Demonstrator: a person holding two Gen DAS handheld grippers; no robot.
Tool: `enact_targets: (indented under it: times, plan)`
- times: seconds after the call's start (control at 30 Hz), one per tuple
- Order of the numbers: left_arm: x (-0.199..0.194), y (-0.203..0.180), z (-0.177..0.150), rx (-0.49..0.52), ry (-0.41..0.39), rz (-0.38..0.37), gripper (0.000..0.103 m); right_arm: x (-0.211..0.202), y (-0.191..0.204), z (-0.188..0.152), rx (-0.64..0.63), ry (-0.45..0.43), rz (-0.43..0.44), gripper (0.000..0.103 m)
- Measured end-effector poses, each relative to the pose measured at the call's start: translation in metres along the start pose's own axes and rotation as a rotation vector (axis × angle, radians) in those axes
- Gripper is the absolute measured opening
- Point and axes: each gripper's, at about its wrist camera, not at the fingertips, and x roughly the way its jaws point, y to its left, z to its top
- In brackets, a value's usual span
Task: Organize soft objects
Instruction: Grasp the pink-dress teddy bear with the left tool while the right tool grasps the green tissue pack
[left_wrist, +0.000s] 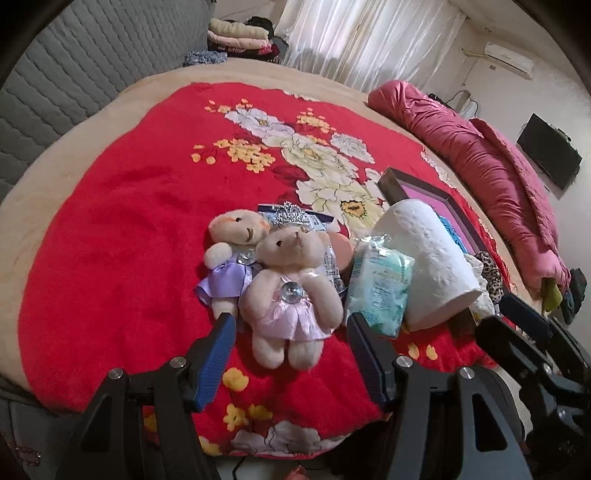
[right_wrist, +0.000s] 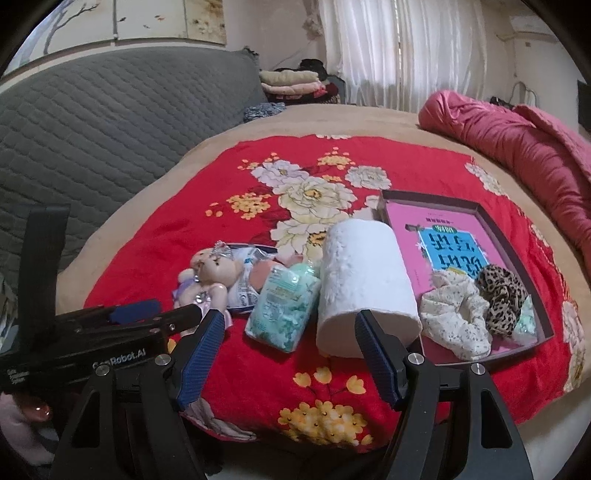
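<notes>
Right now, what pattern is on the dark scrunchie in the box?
Leopard print scrunchie, brown with black spots; clearest in the right wrist view.

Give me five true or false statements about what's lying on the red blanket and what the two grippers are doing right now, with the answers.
1. The left gripper is open and holds nothing. True.
2. The leopard scrunchie lies inside the tray. True.
3. The paper roll is clamped in the right gripper. False: that gripper is open and empty, and the roll lies on the blanket with one end against the tray.
4. Both teddy bears wear purple dresses. False: the front bear wears pale pink, the bear behind it purple.
5. The tissue pack lies between the bears and the paper roll. True.
</notes>
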Motion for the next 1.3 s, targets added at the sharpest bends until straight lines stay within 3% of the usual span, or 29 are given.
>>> enact_targets:
  times: [0.73, 0.93, 1.13, 1.3]
  plan:
    - [0.052, -0.01, 0.016, 0.046, 0.063, 0.063, 0.064, 0.031, -0.002, -0.003, 0.008, 0.062, 0.011, 0.074]
    - [0.049, -0.012, 0.016, 0.099, 0.052, 0.07, 0.055, 0.038, 0.006, -0.004, -0.008, 0.078, 0.01, 0.074]
    - [0.037, 0.005, 0.018, 0.056, 0.046, -0.06, 0.045, 0.045, 0.014, -0.001, -0.008, 0.09, 0.016, 0.074]
    - [0.024, 0.021, 0.02, 0.015, 0.022, -0.132, 0.044, 0.058, 0.021, 0.003, 0.003, 0.107, 0.01, 0.074]
